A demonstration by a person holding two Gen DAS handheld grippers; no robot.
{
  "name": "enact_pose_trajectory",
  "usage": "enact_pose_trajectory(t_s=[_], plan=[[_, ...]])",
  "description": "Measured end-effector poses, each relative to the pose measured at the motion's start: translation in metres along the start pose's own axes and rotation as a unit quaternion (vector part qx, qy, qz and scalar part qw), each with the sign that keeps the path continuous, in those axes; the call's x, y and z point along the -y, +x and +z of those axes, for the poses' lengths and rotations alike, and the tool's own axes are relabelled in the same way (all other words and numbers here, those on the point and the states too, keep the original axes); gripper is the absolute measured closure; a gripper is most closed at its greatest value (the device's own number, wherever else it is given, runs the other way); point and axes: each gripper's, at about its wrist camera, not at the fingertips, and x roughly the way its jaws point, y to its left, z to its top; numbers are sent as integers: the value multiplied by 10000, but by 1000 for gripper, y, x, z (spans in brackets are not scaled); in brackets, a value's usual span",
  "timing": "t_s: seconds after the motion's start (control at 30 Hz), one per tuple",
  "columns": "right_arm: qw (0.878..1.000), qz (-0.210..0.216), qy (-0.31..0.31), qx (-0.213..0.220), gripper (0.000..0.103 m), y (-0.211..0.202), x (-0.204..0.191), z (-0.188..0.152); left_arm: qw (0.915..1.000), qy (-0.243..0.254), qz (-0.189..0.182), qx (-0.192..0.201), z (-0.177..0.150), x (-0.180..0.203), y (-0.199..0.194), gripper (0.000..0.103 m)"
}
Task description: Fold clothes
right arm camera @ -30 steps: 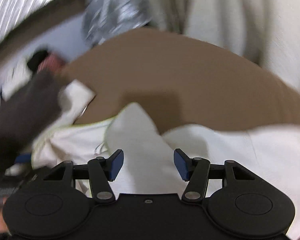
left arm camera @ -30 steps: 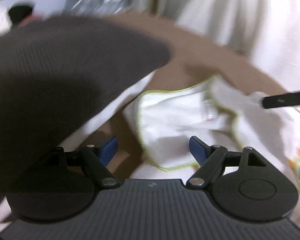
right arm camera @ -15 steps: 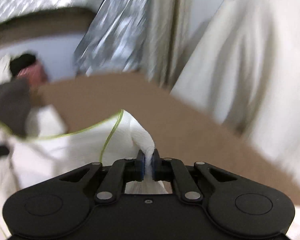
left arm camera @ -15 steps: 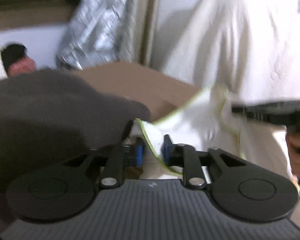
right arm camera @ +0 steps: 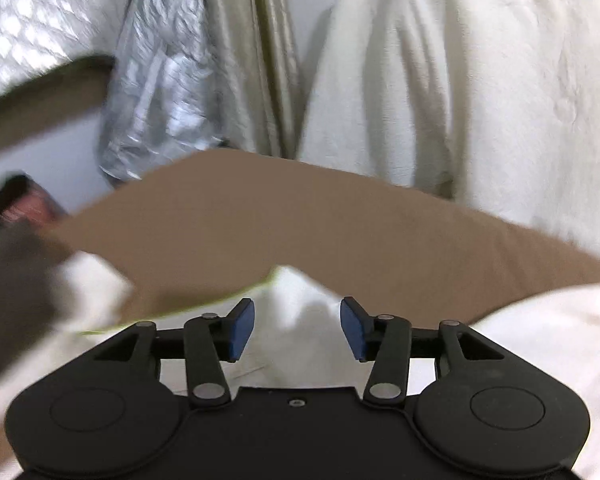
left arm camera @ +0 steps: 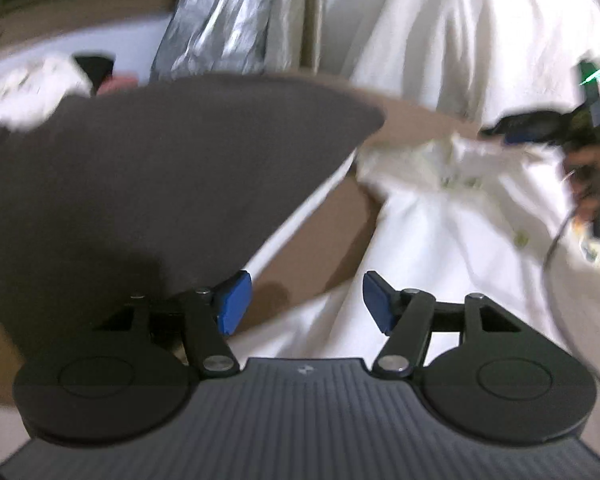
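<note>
White garment (right arm camera: 300,336) with a yellow-green trimmed edge lies crumpled on the brown tabletop (right arm camera: 340,216), spreading from the near edge toward the right. The right claw (right arm camera: 297,330) stands open, its blue pads apart, a raised fold of the white cloth rising between them without being pinched. The left claw (left arm camera: 307,301) is also open and holds nothing; white cloth (left arm camera: 440,248) lies below and to its right. A dark grey garment (left arm camera: 160,176) lies just to the left of the white one, overlapping its edge. In the left wrist view the person's hand (left arm camera: 592,184) grips the handle of the other tool above the white cloth. Pale curtains (right arm camera: 460,80) and silvery wrapping (right arm camera: 160,80) hang behind the tabletop.
</note>
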Motion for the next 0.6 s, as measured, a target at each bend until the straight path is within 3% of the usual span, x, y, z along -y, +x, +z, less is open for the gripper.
enact_pose_trajectory(t_s=[0.13, 0.3, 0.37, 0.5, 0.6], plan=[[9965, 815, 67, -158, 48, -59, 1, -35, 9994, 55, 275, -178, -18, -3, -4, 41], [9953, 845, 299, -378, 47, -93, 16, -77, 9999, 27, -100, -79, -31, -4, 6, 24], [9946, 841, 395, -466, 47, -106, 23, -94, 9998, 51, -115, -132, -34, -2, 18, 11], [9927, 835, 587, -640, 47, -132, 35, -128, 9993, 258, 76, -261, -32, 9, 26, 7], [9909, 829, 730, -771, 47, -152, 45, -154, 9999, 3, 18, -152, -28, 4, 6, 13]])
